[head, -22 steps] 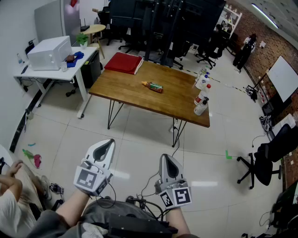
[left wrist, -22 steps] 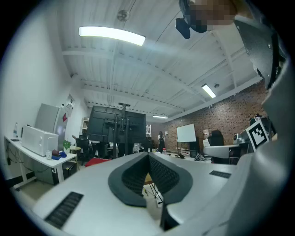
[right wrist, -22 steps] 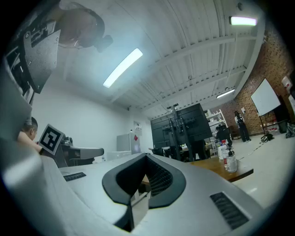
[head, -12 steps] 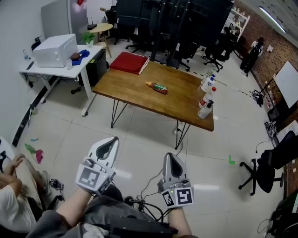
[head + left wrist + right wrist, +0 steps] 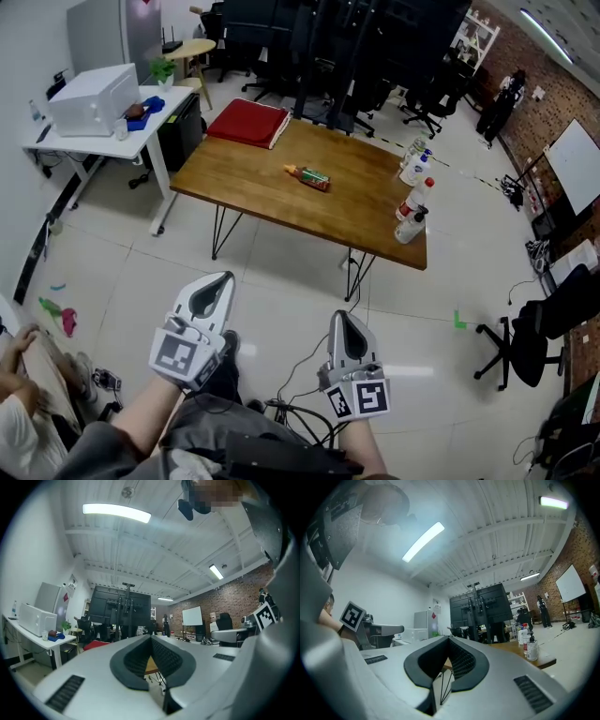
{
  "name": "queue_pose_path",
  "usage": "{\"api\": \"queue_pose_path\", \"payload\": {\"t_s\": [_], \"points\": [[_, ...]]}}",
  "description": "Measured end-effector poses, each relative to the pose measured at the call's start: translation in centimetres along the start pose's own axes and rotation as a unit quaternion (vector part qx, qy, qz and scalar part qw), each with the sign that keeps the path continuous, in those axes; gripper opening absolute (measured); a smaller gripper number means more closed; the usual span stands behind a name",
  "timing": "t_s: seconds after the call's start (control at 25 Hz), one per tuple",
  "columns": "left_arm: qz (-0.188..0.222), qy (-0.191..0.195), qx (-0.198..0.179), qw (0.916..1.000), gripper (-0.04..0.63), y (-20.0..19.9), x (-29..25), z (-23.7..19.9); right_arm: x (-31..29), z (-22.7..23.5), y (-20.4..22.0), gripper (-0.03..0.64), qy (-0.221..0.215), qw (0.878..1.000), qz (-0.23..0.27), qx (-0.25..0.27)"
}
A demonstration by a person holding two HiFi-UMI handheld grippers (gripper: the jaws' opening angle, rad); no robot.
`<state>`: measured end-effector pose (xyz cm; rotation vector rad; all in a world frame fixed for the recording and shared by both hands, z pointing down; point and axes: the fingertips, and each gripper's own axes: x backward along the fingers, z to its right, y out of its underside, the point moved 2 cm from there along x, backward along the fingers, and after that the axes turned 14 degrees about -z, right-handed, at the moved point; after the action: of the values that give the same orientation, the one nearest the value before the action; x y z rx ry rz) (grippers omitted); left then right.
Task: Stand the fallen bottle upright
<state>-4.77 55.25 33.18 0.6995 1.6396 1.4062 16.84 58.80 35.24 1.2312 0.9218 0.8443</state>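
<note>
Little has moved since the earlier frames. The left tool [image 5: 222,279] and right tool [image 5: 338,317] hang low in front of the person as before. The view has swung slightly, so the surface [image 5: 246,184] sits a touch further left, and a shoe now shows under the left tool. The bottle [image 5: 307,175] has not shifted on the surface.

Both tools have their jaws pressed together with nothing between them, and they point roughly level. Both are well apart from the surface, with open floor between.

The bottle lies on its side near the middle of the surface. A red pad [image 5: 248,124] lies at the far left corner, and some upright bottles [image 5: 412,199] stand at the right end.

The step in hand looks like the approach. Doing it well probably means:
- stepping close first, then parting one tool's jaws before reaching in;
- taking the bottle across its body rather than at the cap;
- tipping it up onto its base, clear of the upright bottles;
- letting go only once it stands flat.
</note>
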Motion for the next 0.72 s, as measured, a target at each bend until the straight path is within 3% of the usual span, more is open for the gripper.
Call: {"api": "queue_pose_path", "payload": {"t_s": [0.52, 0.72], "points": [[0.018, 0.036, -0.005, 0.9992, 0.034, -2.5, -13.5, -9.3, -14.9, 4.2, -1.2, 0.0, 0.022, 1.0, -0.01, 0.001], [-0.004, 0.048, 0.013, 0.9988, 0.034, -3.3, -18.3, -12.7, -19.9, 5.9, -2.2, 0.0, 0.041, 0.999, -0.013, -0.006]]}}
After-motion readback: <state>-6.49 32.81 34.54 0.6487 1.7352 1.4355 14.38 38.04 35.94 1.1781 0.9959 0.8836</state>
